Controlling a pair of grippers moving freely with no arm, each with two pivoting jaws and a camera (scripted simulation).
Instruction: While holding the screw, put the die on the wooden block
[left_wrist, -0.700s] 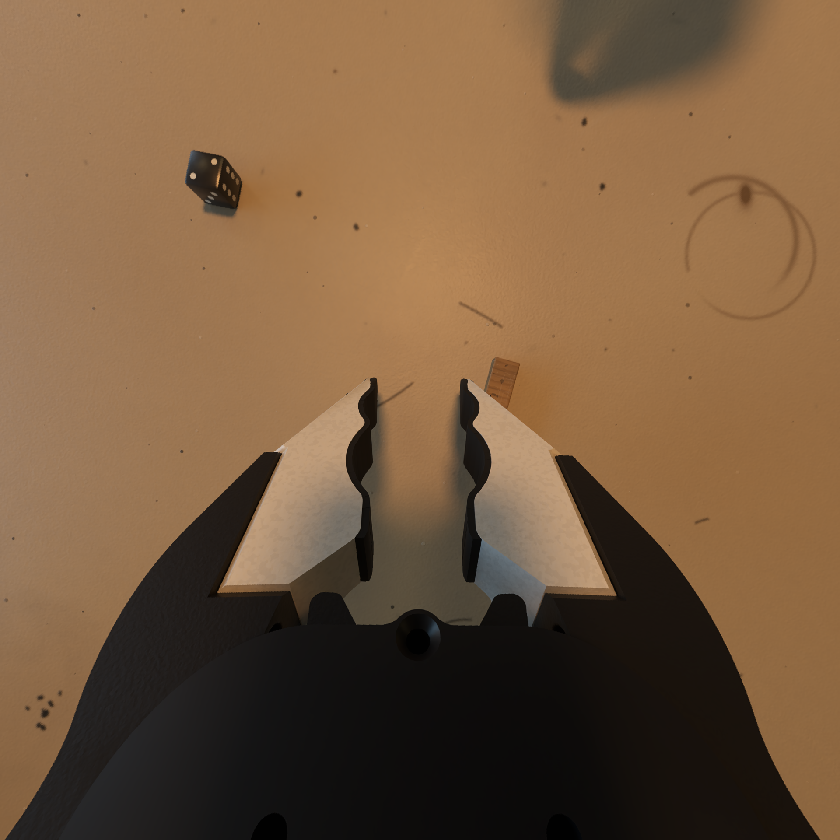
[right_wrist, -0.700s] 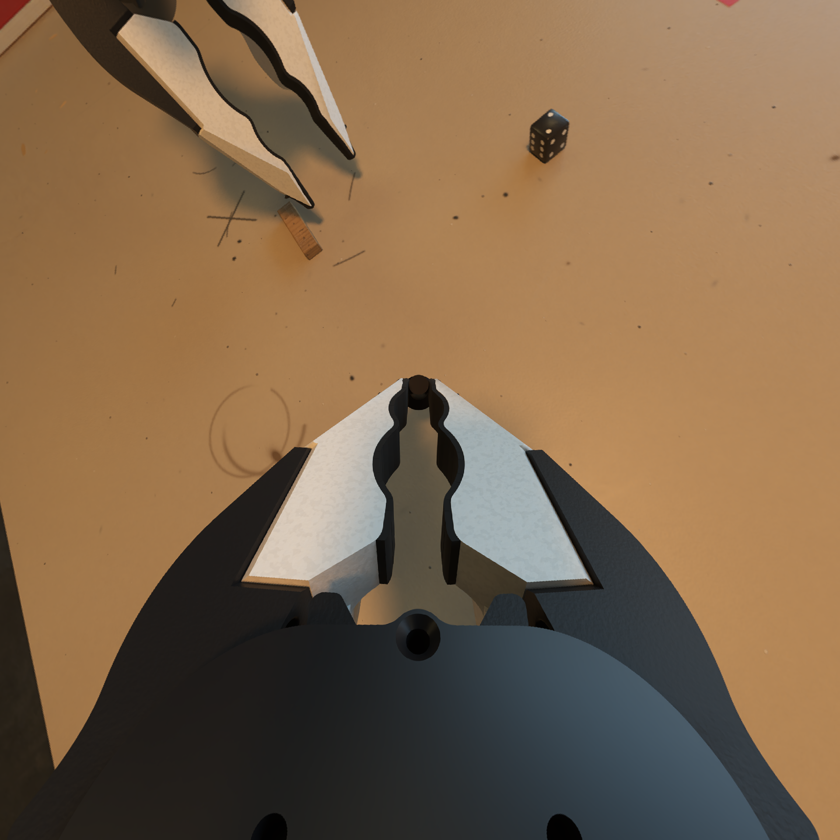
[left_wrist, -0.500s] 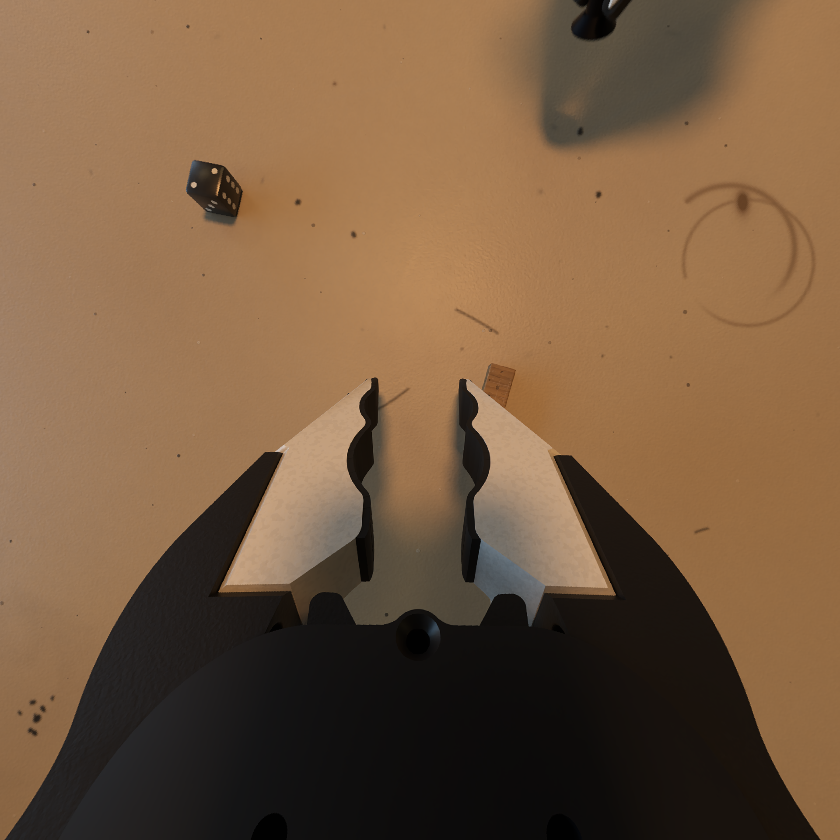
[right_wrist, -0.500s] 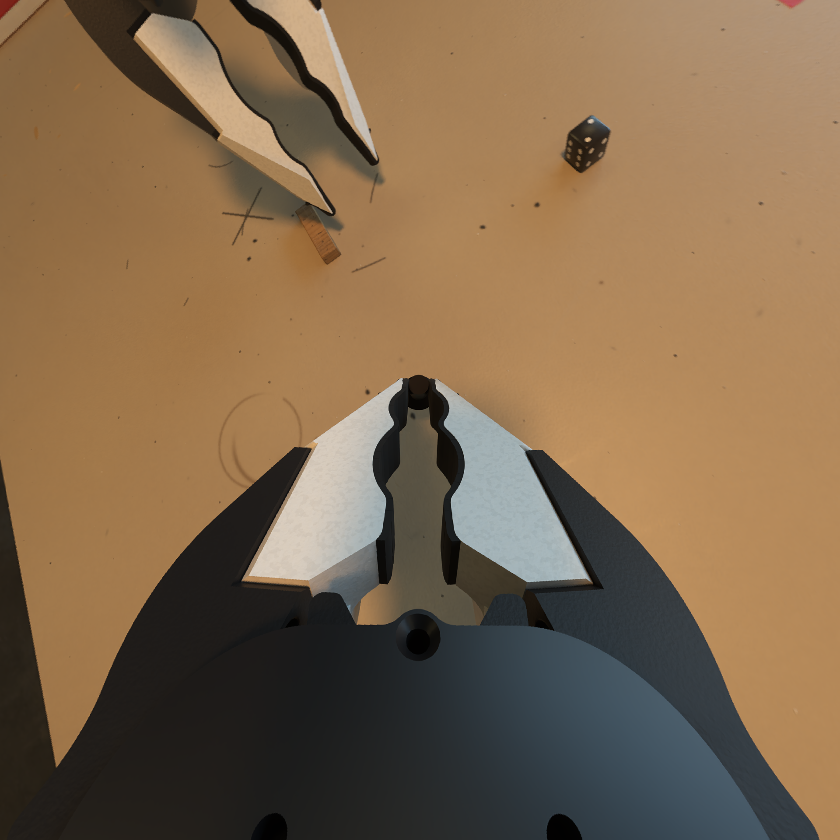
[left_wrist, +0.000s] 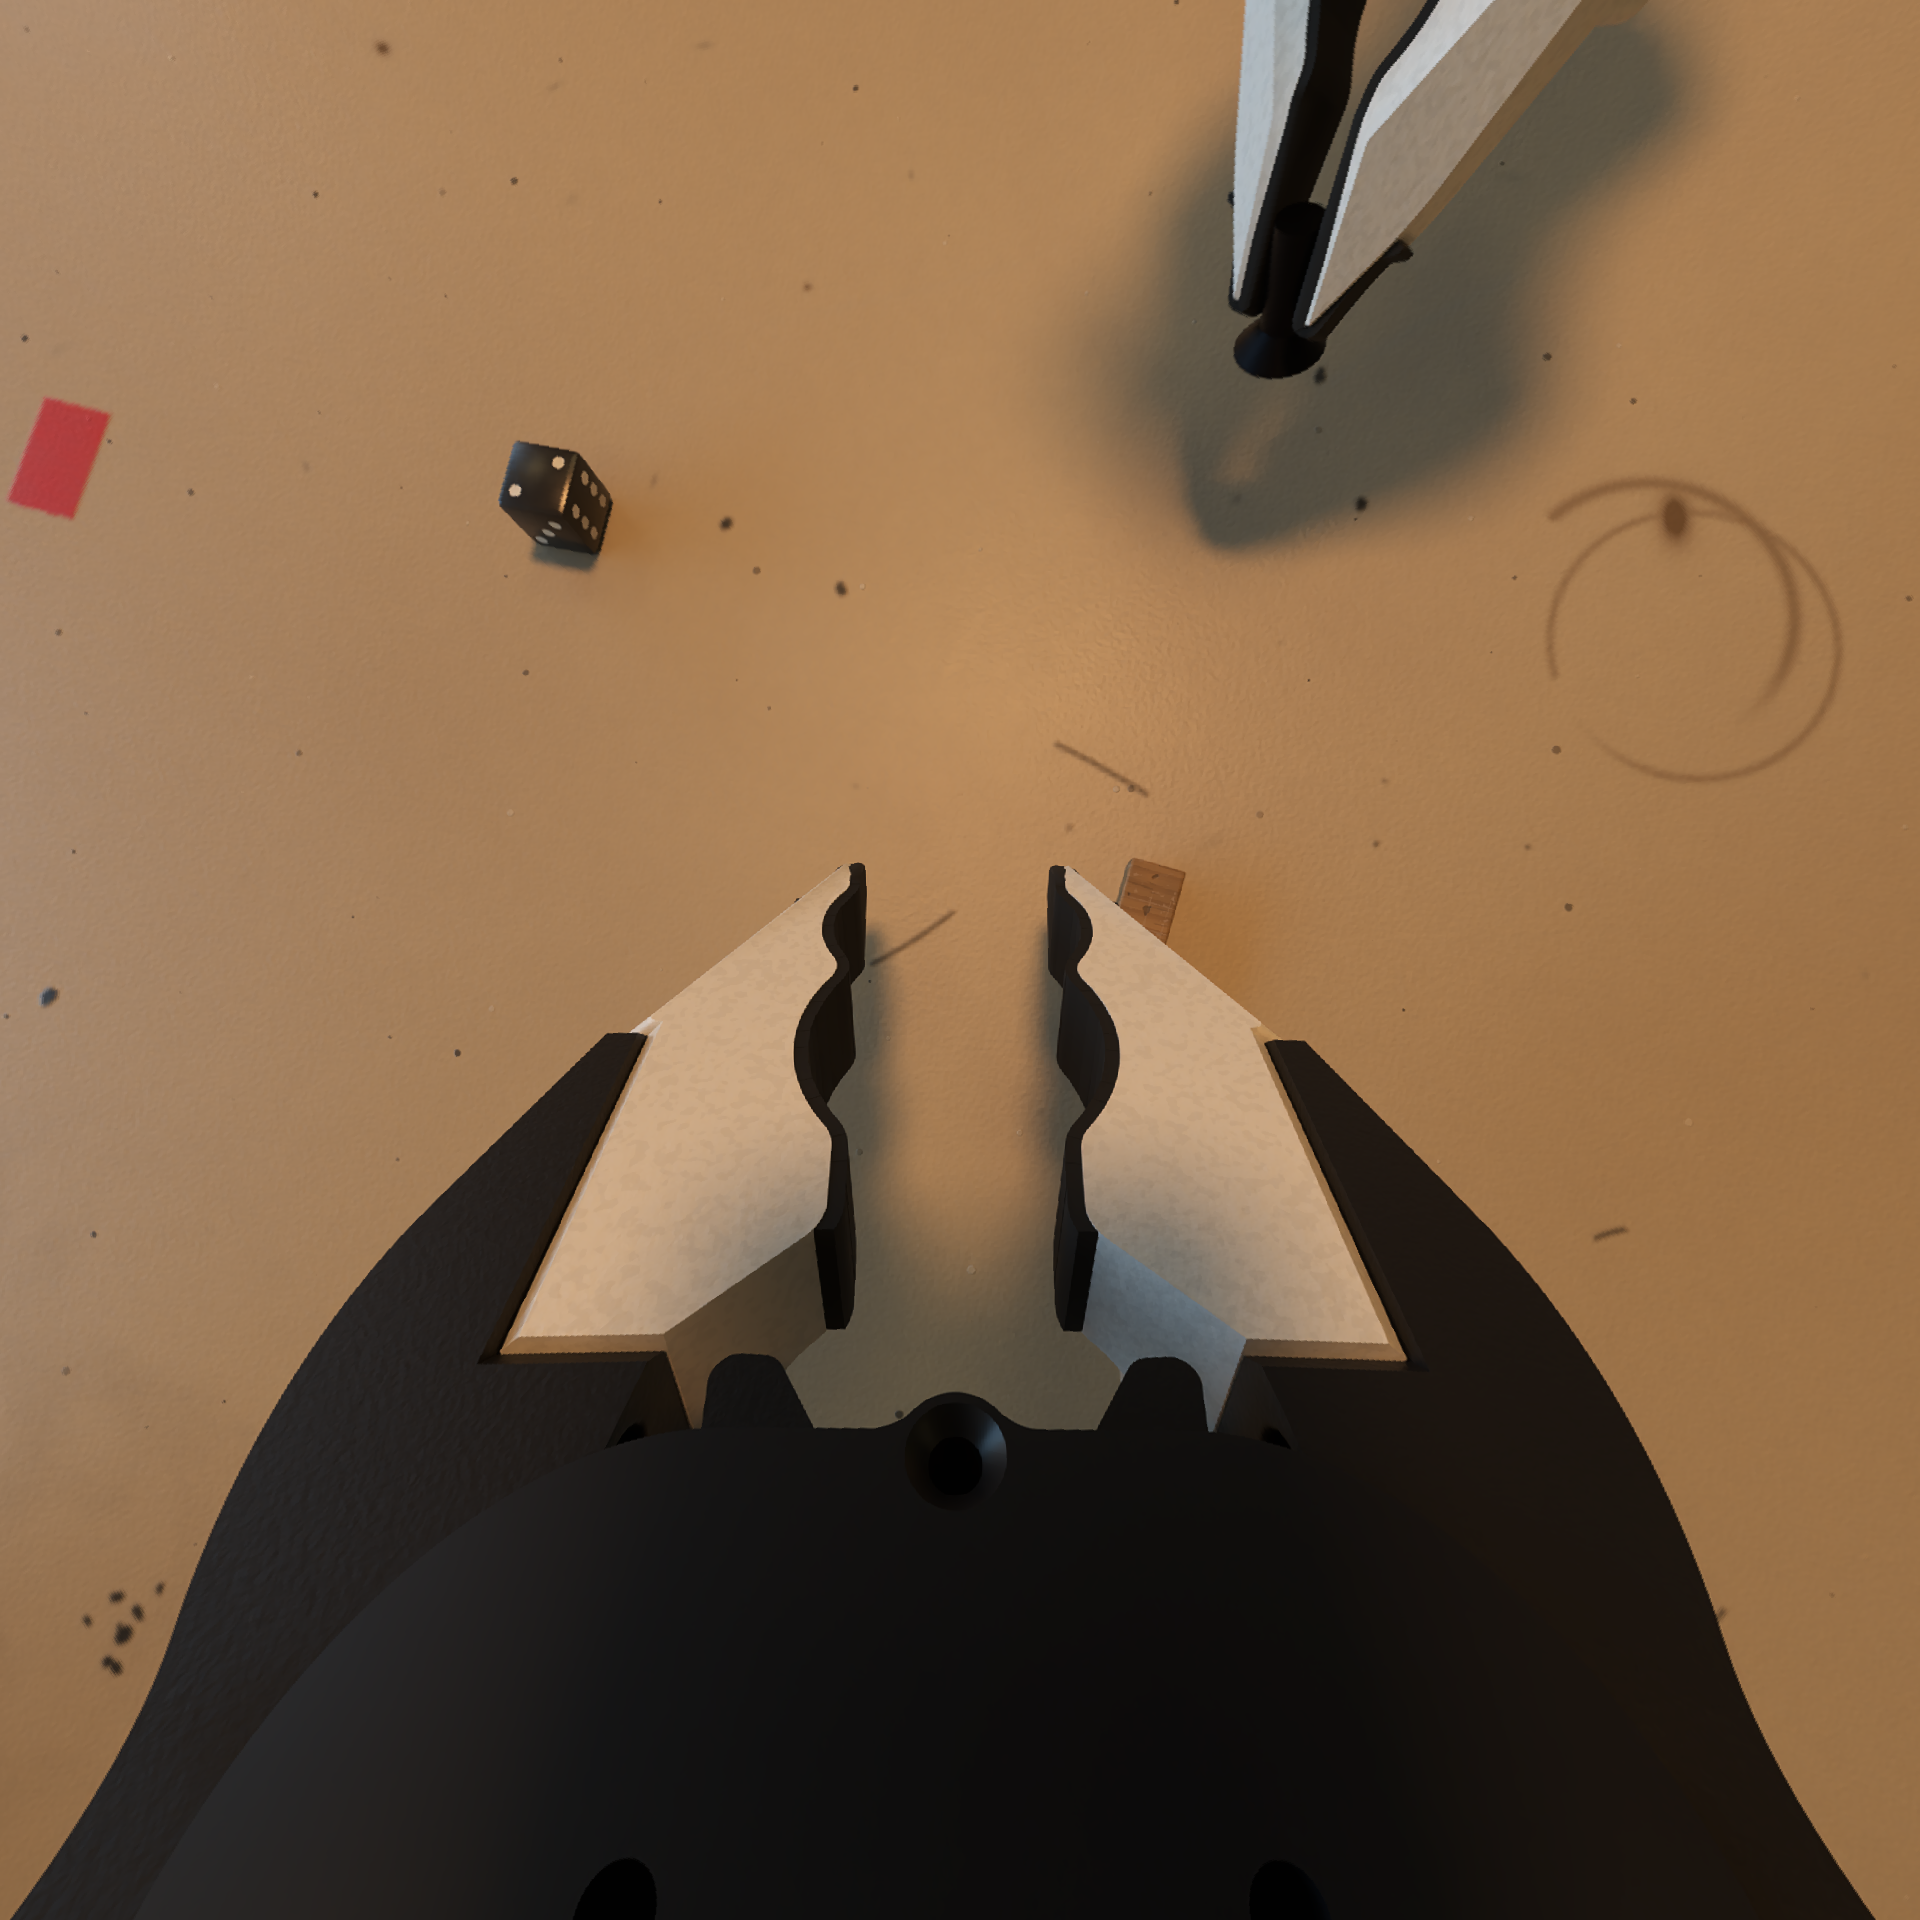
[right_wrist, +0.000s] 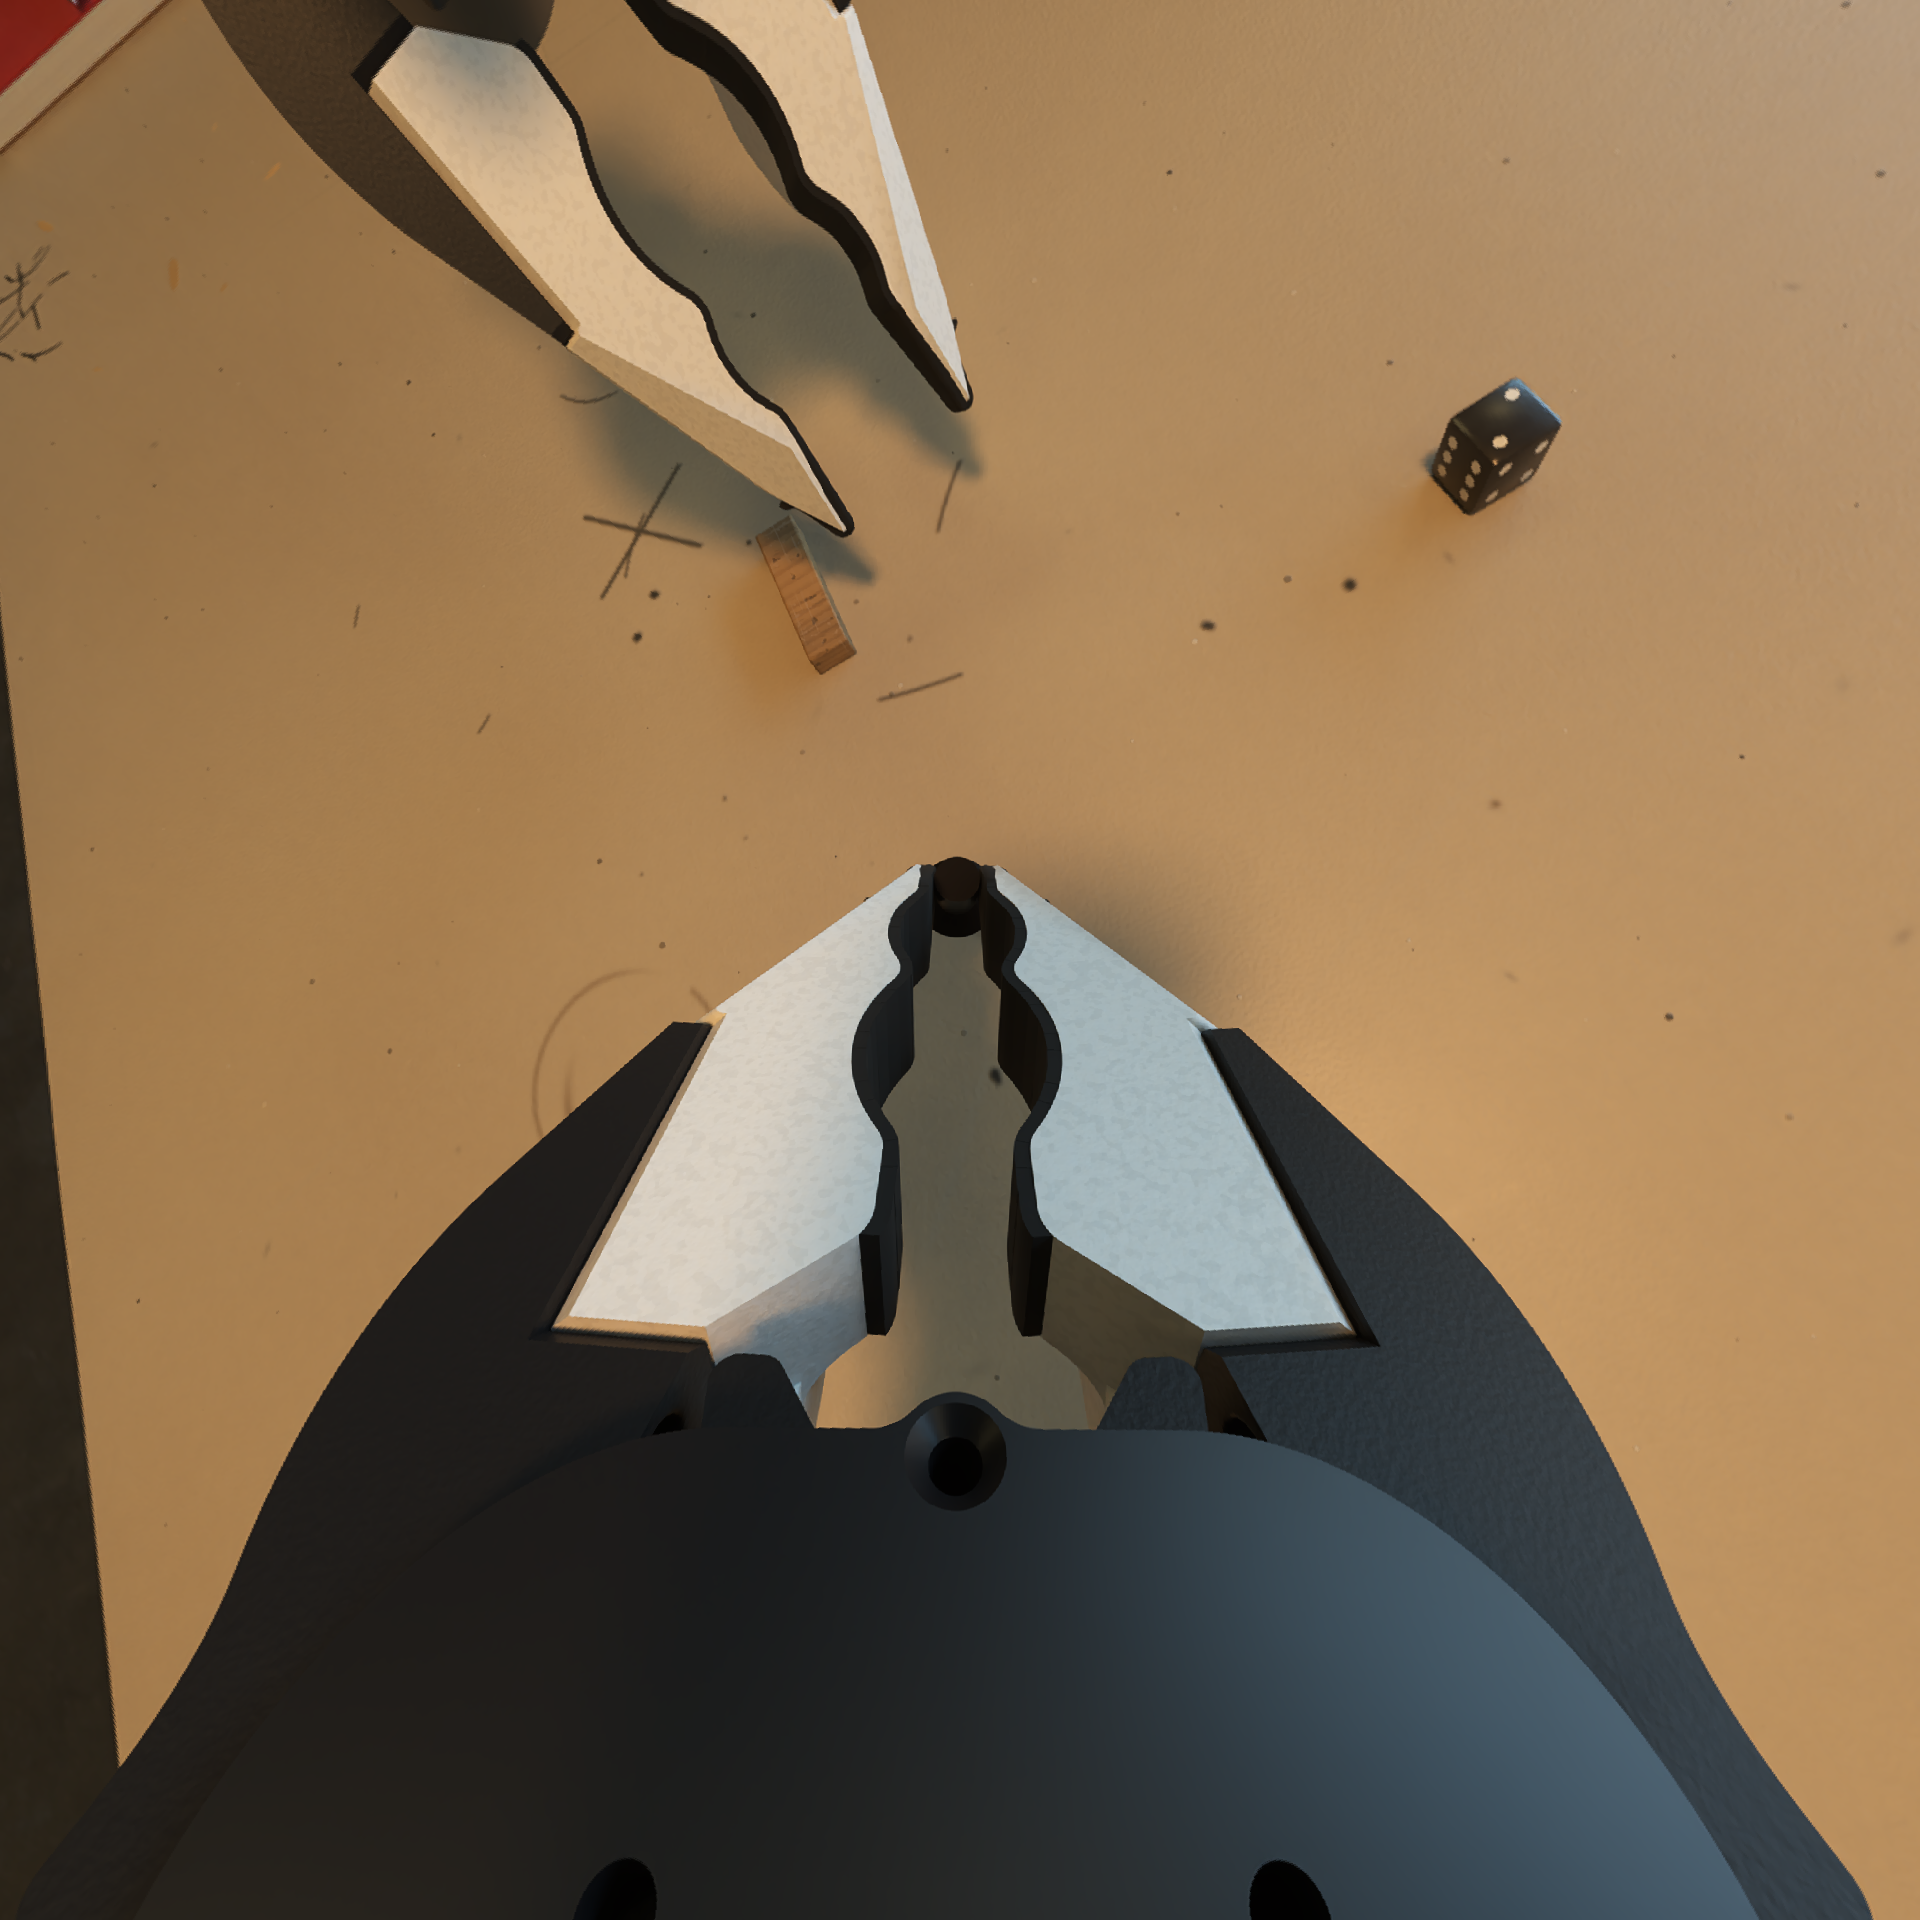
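Change: the right tool (left_wrist: 1311, 301) now reaches well into the far right of the left wrist view, where 0.7 s ago only its shadow lay; in the right wrist view the die (right_wrist: 1496, 445) has slid from far centre toward the far right.
Right tool: clenched on the screw (right_wrist: 956, 885), which is pinched at the very tips of its fingers (right_wrist: 1091, 1049). From the left wrist view the dark screw head pokes out below those tips, above a soft shadow on the table (left_wrist: 935, 312).
Left tool: released, with a clear gap between its fingers (left_wrist: 727, 1101) and nothing in it; tool (left_wrist: 954, 883) hangs over bare table.
Die: black with white pips, lying on the table far and to the left of the left tool, well apart from both tools.
Wooden block: small and pale (right_wrist: 805, 597), flat on the table, just beside the left tool's right fingertip, which partly hides it in the left wrist view; nothing rests on it.
Table marks: a red patch (left_wrist: 59, 457) at the far left edge, a dark ring stain (left_wrist: 1694, 634) to the right, scattered specks and scratches.
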